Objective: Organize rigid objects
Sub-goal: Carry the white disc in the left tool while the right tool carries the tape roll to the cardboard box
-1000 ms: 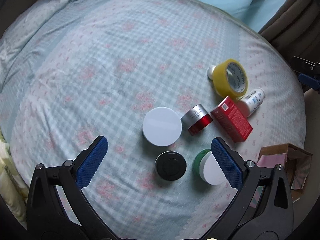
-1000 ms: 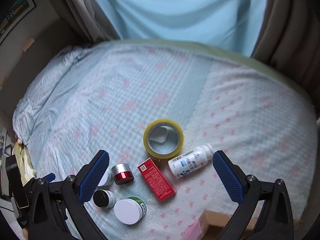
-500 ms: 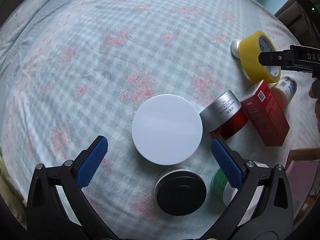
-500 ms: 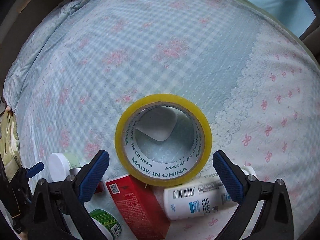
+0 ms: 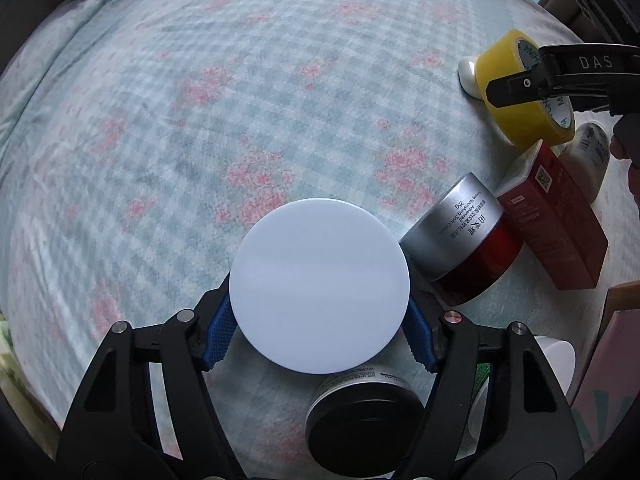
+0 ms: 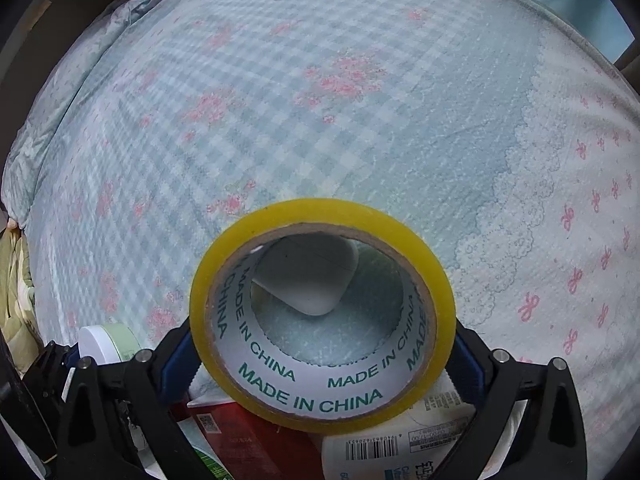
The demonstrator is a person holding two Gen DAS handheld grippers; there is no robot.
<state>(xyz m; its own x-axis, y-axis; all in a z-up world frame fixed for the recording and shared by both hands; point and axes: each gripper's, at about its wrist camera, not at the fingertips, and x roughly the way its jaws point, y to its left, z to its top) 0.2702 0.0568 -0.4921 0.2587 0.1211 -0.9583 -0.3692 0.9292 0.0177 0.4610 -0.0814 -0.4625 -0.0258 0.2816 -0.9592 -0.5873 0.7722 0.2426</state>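
Observation:
On the checked bedsheet (image 5: 240,120), my left gripper (image 5: 319,334) points steeply down over a jar with a flat white lid (image 5: 320,272). Its jaws are closing, and both blue pads (image 5: 218,332) lie against the jar's sides under the lid. In the right wrist view, my right gripper (image 6: 322,362) has its blue pads (image 6: 180,360) pressed on either side of a yellow tape roll (image 6: 320,210). A small white object (image 6: 308,276) lies inside the roll. From the left wrist view, the tape roll (image 5: 516,120) sits far right, with a right gripper finger (image 5: 520,84) across it.
Close by lie a silver-and-red jar (image 5: 460,236), a red box (image 5: 560,232), a white bottle (image 5: 588,152), a black-lidded jar (image 5: 364,428) and a white-lidded green jar (image 5: 556,360). A cardboard box (image 5: 620,300) stands at the right edge. Bare sheet stretches far and left.
Both grippers have come down onto the bed. The left jaws went from wide open to closing round the white-lidded jar, and the right jaws closed round the tape roll.

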